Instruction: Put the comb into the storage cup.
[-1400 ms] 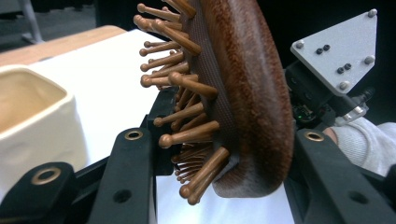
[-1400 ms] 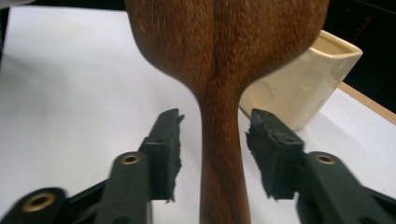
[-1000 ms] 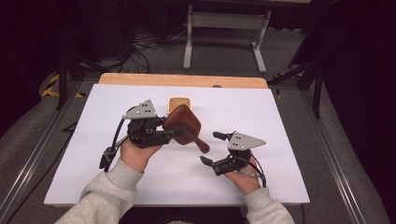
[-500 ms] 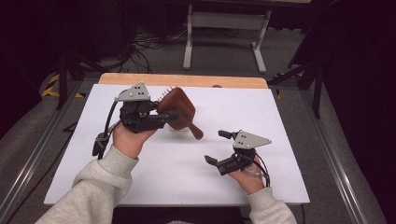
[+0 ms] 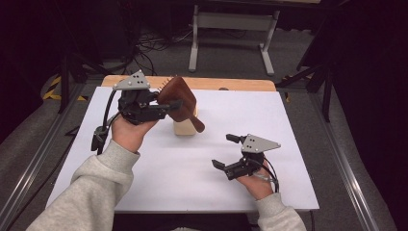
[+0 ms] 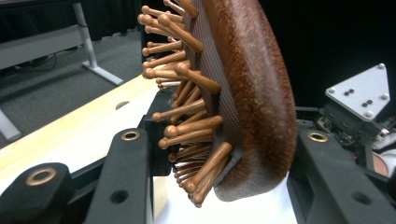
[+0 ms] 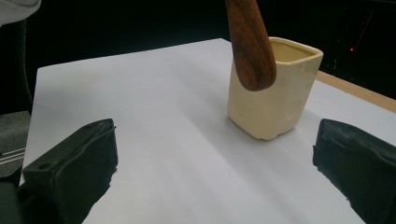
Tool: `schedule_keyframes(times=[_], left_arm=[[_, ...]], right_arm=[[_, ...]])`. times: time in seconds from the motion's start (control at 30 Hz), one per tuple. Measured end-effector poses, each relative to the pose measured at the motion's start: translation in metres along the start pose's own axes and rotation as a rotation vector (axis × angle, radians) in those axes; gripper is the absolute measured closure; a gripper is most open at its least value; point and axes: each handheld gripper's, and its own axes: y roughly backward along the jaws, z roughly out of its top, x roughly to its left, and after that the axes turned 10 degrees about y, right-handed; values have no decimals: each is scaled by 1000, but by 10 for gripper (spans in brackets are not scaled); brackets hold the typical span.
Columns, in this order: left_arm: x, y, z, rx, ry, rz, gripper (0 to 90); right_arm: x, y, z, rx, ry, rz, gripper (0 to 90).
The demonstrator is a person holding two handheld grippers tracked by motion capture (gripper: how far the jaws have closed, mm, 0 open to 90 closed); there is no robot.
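Near the table's far left corner, the left gripper is raised above the white surface, its jaws clamped on the head of a wooden hairbrush. In the left gripper view the brush head stands on edge between the two black jaws, one jaw against its rounded brown back and the other on the side of the ball-tipped wooden bristles, which point away to that view's left. From the grip the brush slants down to the right, and its handle crosses in front of a cream square cup that stands on the table just below and beside the gripper, a little left of the middle and toward the far edge. In the right gripper view the handle end hangs in front of the cup's rim; whether it touches the cup cannot be told. Toward the near right corner, well apart from brush and cup, the right gripper is held low over the table, its jaws spread wide with nothing between them, pointing left toward the cup.
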Motion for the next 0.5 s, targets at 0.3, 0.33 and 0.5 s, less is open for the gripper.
schedule_keyframes(times=[0.3, 0.33, 0.5], left_arm=[[6, 4, 11, -27, 8, 37, 570], [7, 4, 13, -28, 7, 42, 570], [11, 5, 18, -36, 5, 75, 569]], right_arm=[[-2, 1, -1, -2, -8, -5, 4], [-2, 1, -1, -2, -7, -5, 4], [-2, 2, -1, -3, -9, -6, 4]])
